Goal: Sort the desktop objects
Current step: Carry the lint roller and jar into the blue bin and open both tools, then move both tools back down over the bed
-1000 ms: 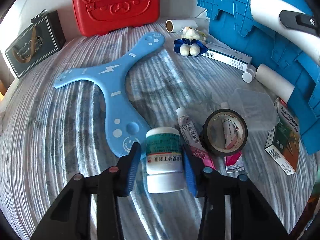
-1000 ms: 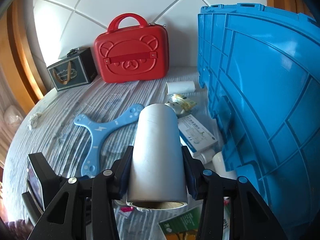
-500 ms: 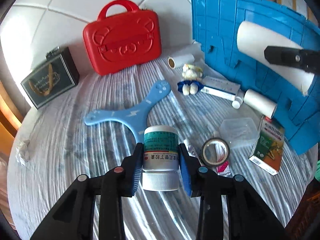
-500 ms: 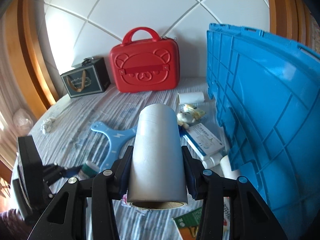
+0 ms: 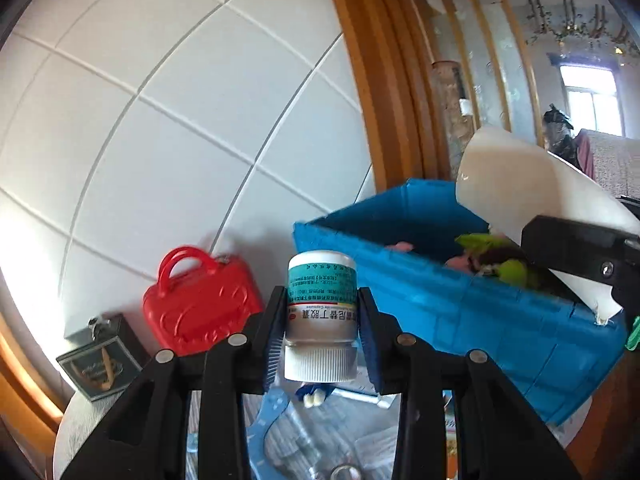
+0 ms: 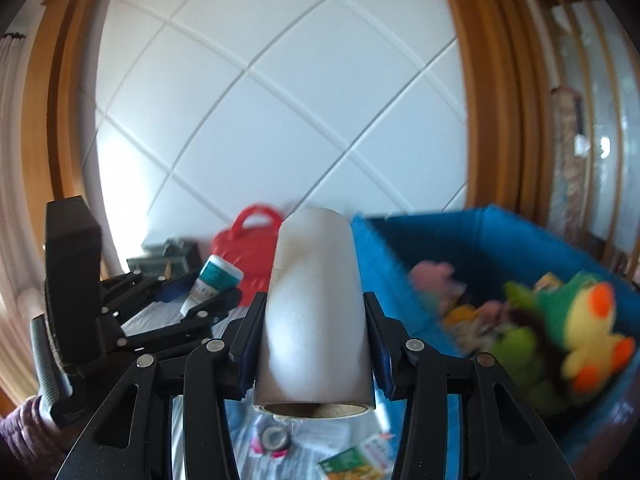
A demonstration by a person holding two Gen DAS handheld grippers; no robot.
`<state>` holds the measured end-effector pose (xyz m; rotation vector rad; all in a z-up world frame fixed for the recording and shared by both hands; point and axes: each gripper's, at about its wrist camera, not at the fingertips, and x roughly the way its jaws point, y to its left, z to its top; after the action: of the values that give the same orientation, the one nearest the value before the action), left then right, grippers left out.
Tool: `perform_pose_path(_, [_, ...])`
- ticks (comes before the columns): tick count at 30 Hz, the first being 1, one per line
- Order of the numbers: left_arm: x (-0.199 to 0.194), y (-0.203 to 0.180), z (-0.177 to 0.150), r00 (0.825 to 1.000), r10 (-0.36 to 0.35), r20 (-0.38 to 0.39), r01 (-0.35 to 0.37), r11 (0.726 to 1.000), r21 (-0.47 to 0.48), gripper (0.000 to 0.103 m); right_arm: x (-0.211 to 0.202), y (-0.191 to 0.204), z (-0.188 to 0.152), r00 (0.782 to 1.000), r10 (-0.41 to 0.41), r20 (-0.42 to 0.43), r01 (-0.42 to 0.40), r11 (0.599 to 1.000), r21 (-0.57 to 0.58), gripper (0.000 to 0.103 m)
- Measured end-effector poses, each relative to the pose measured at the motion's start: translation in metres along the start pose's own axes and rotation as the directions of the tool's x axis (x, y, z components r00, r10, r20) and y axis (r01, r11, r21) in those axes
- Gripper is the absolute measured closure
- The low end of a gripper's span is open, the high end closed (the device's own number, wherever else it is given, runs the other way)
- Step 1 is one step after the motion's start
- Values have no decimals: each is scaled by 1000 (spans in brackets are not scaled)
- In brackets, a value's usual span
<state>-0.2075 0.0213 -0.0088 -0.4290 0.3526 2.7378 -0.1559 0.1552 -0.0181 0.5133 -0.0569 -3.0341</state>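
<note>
**Two items in the air, neither yet in the crate**

Left wrist view: The left gripper [image 5: 322, 336] was clamped on a bottle [image 5: 321, 316], held cap toward the camera, both blue pads tight against its label. The bottle sat clear of the table [image 5: 76, 428], level with the near wall of the blue crate [image 5: 460, 312]. The crate's interior showed only a sliver: something pink and something green at the rim. At right, the roll [image 5: 532, 200] hung over the crate's edge, a black finger of the right gripper across it. Below, a few leftovers were visible: part of a blue boomerang [image 5: 264, 420], a small plush [image 5: 314, 394], a tube or box beside it. The red case [image 5: 200, 304] and dark box [image 5: 98, 356] stood at the back.

Right wrist view: The right gripper [image 6: 314, 356] was closed on the roll [image 6: 314, 312], pads on either side of it. This view opened the crate [image 6: 480, 248] properly: several plush toys [image 6: 580, 332] already lay inside, blurred. It also showed the left gripper from the side with its bottle [image 6: 212, 282] tilted, off to the left of the crate. Tape [image 6: 274, 438] and a green carton [image 6: 352, 460] remained on the table.

Judgement: sorting was well along but unfinished; both held items awaited dropping, and table clutter remained.
</note>
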Motion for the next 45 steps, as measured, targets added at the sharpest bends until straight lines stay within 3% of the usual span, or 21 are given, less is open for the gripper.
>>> perform_pose_path(5, [27,-61,61,995,-86,45,85,996,19,69,-37,-67,37,989,-119,84,118,993,18,58])
perform_pose_path(12, [68,-124,106,994,-105,26,105,994,23,69,-40,-154,53,980,-191,63,188,981,49,58])
perform_pose_path(13, [74,-131,110,995,-101,17,100,995,28,63,-33,-161,53,981,-189,51,186,981,50,58])
perform_pose_path(15, [80,-143,117,998,-60,19,59,998,24,36,-28,-179,55,980,-197,35,195,979,66,53])
perform_pose_path(16, [80,-145,120,999,-46,27,46,999,19,11,-27,-186,55,979,-200,40,197,978,73,43])
perform_pose_path(17, [78,-146,121,998,-28,51,27,1000,12,2,-28,-192,55,979,-200,48,196,977,78,37])
perform_pose_path(18, [75,-147,122,997,-18,76,18,1000,7,2,-32,-197,55,977,-206,60,200,976,86,31])
perform_pose_path(25, [66,-145,124,996,26,86,-24,1000,-17,2,-47,-217,56,980,-166,108,154,981,115,29])
perform_pose_path(27, [60,-137,120,994,53,91,-51,998,-22,2,-49,-212,53,983,-142,118,129,985,115,23])
perform_pose_path(32, [38,-92,95,988,123,89,-120,992,-36,0,-51,-175,42,990,-21,137,10,997,80,20])
perform_pose_path(38, [7,-12,58,975,218,49,-212,971,-114,0,-35,-85,20,980,169,108,-166,985,-38,15])
perform_pose_path(41, [-10,25,39,968,249,20,-244,960,-139,0,-11,-39,1,969,243,42,-241,970,-43,15])
perform_pose_path(45, [-29,66,10,962,273,-4,-271,950,-158,0,30,4,-44,969,231,-85,-233,972,-13,15])
